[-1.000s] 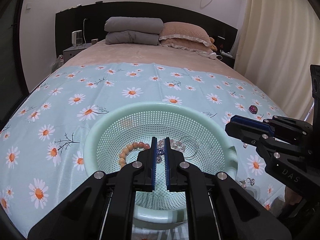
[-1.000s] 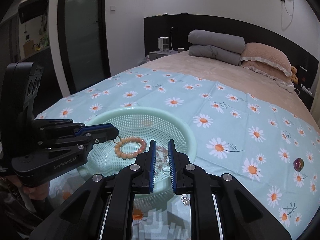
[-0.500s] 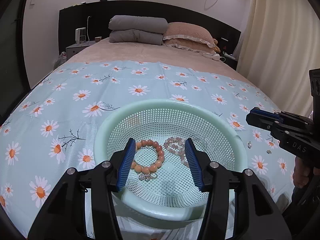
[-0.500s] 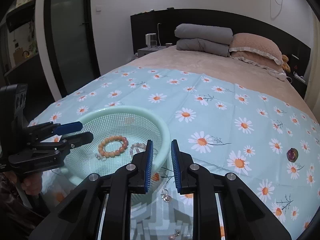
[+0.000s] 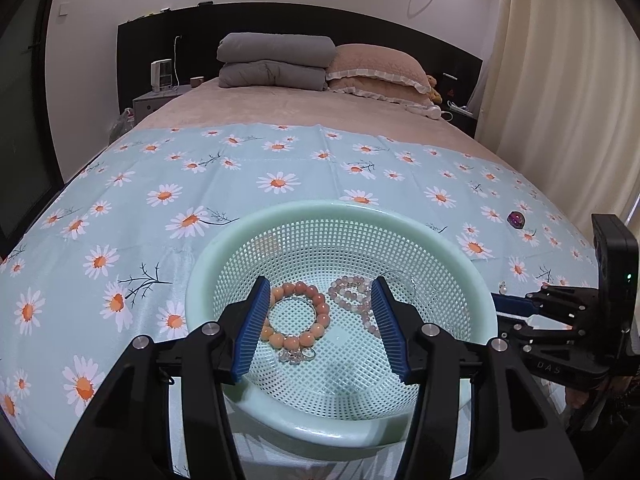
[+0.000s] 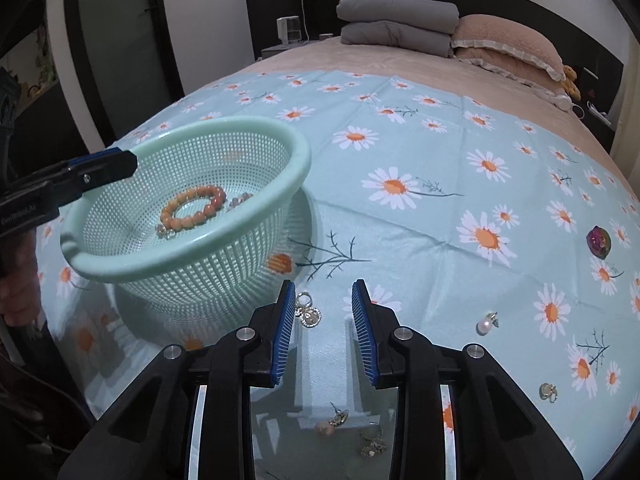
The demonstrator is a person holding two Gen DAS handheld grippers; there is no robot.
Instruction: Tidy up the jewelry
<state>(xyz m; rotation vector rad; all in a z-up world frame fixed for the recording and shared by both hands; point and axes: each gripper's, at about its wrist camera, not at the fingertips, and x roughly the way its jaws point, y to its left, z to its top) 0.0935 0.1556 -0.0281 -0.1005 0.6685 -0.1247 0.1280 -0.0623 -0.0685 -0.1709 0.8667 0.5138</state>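
jaws of your left gripper (image 5: pixel 318 324), shut a second ago, now gape empty over the orange bead bracelet (image 5: pixel 298 316) in the mint basket (image 5: pixel 340 216); your right gripper (image 6: pixel 322 330) has sunk beside it, opening by a silver earring (image 6: pixel 308 312).

My left wrist camera looks steeply down into the near basket (image 5: pixel 472 276); my right camera, beside it, faces the bedspread (image 6: pixel 420 232). Both share basket and far headboard (image 5: pixel 160 36).

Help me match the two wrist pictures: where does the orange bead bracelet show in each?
Left wrist: orange bead bracelet lies low centre, inside the green basket, between the left tool's fingers.
Right wrist: bracelet sits left of centre, in the basket.
Shared landmark: the folded grey blanket.
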